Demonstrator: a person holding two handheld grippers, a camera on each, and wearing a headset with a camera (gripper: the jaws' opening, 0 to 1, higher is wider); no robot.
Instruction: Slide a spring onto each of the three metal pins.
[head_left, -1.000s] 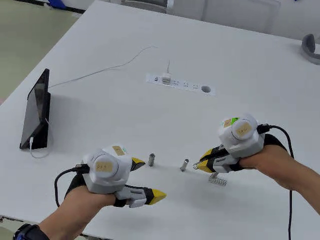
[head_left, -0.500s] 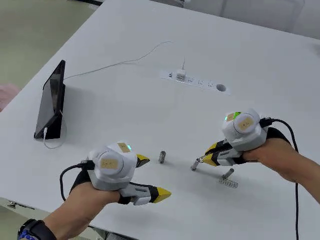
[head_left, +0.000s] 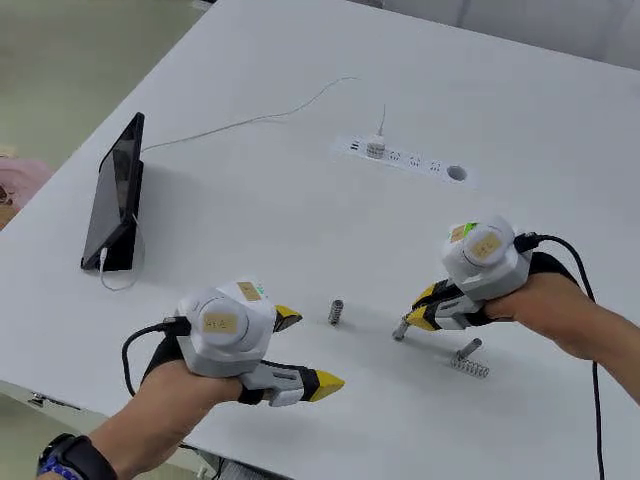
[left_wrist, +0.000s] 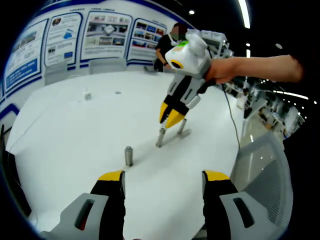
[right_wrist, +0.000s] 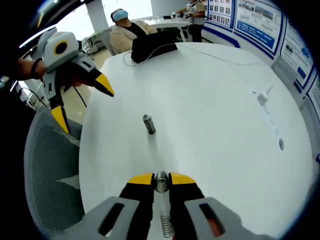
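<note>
On the white table (head_left: 250, 220) a short metal pin with a spring on it (head_left: 336, 311) (right_wrist: 148, 123) (left_wrist: 129, 156) stands upright. My right gripper (head_left: 415, 320) (right_wrist: 160, 181) is shut on a spring (right_wrist: 160, 183). Its tips touch the top of a second, tilted pin (head_left: 402, 328) (left_wrist: 161, 137). A third pin (head_left: 466, 349) (left_wrist: 184, 131) sits just right of it, with a loose spring (head_left: 470, 367) lying beside it. My left gripper (head_left: 305, 350) (left_wrist: 164, 177) is open near the front edge, a little short of the first pin, with nothing between its fingers.
A tablet (head_left: 115, 195) leans on a stand at the left edge. A white power strip (head_left: 400, 160) with a plug and cable lies further back. The table's front edge runs just below my left hand. A mesh chair (right_wrist: 50, 170) stands beside the table.
My right gripper has moved left with the spring until its tips reach the second pin. The left gripper and the pins have stayed put; the head camera has shifted.
</note>
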